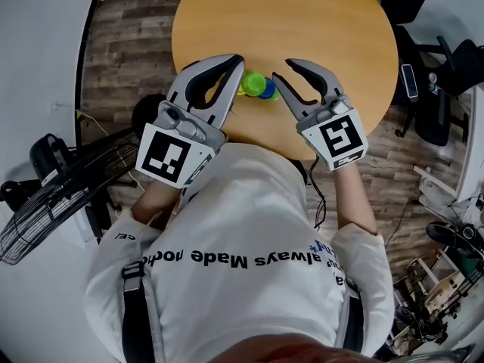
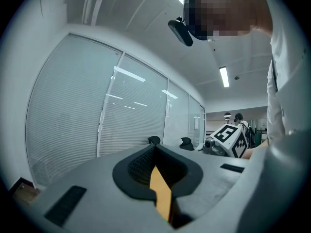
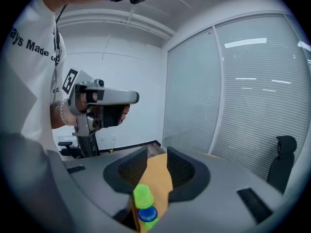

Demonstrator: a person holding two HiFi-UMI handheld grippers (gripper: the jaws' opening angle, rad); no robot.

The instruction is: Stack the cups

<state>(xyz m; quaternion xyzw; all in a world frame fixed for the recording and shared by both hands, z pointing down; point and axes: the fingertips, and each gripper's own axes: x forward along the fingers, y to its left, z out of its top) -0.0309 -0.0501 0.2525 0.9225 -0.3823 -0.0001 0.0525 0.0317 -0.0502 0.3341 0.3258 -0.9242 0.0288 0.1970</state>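
Lying at about 8 o'clock from the right gripper (image 1: 281, 71) in the head view, just beside its lower jaw tip, the stack of cups (image 1: 255, 85) is resting on the round wooden table (image 1: 333, 29), near the edge closest to the person; from the left gripper (image 1: 239, 66) it is lying at about 4 o'clock, seemingly just as near; the stack's long axis is running from 10 o'clock to 4 o'clock in that view, and whether it is standing or tipped over is not showing clearly; the right gripper is holding its jaws partly apart with nothing between the pads, and in its own view the stack is appearing at 6 o'clock, low in the gap; the left gripper is showing its jaw tips pressed together on nothing; the right one is therefore looking better placed to reach down; the stack is showing a lime-green cup, a blue one and a further green rim, all small, glossy plastic.
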